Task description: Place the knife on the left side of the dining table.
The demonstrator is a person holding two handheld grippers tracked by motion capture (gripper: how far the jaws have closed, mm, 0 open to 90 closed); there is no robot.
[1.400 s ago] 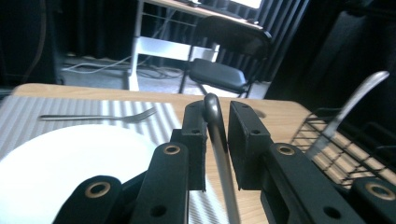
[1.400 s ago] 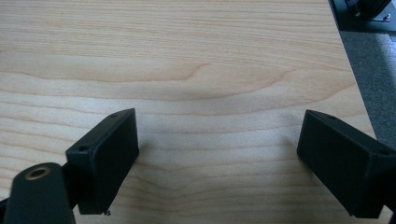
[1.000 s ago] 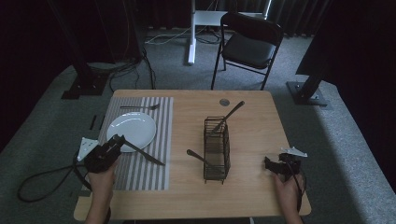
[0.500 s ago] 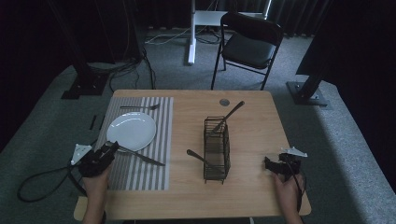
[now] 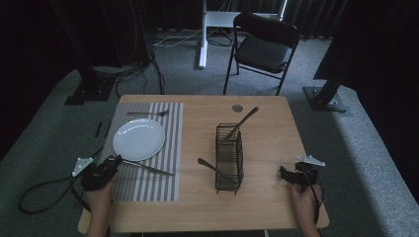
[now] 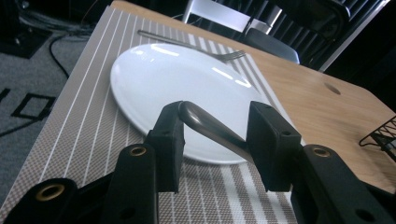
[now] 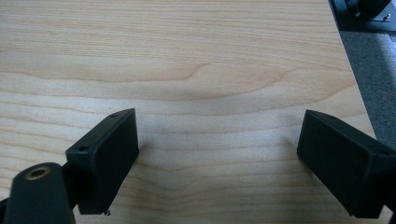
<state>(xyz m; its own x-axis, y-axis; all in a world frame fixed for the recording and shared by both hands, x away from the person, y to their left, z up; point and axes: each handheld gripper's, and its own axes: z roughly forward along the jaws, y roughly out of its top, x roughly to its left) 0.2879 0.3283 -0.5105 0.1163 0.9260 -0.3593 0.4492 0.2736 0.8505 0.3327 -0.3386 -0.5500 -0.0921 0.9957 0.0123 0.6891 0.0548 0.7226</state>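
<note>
My left claw (image 6: pixel 212 140) has just been opening — the knife (image 6: pixel 212 133) handle lies loose between its pads, long axis toward four o'clock; my right claw (image 7: pixel 224 163) gapes empty.

Table knife (image 5: pixel 147 168): steel, slim, plain rounded handle. Flat on the striped mat at the near left of the table, handle end (image 6: pixel 194 115) far-left just beside the white plate's near rim, blade running right and slightly nearer.
</note>
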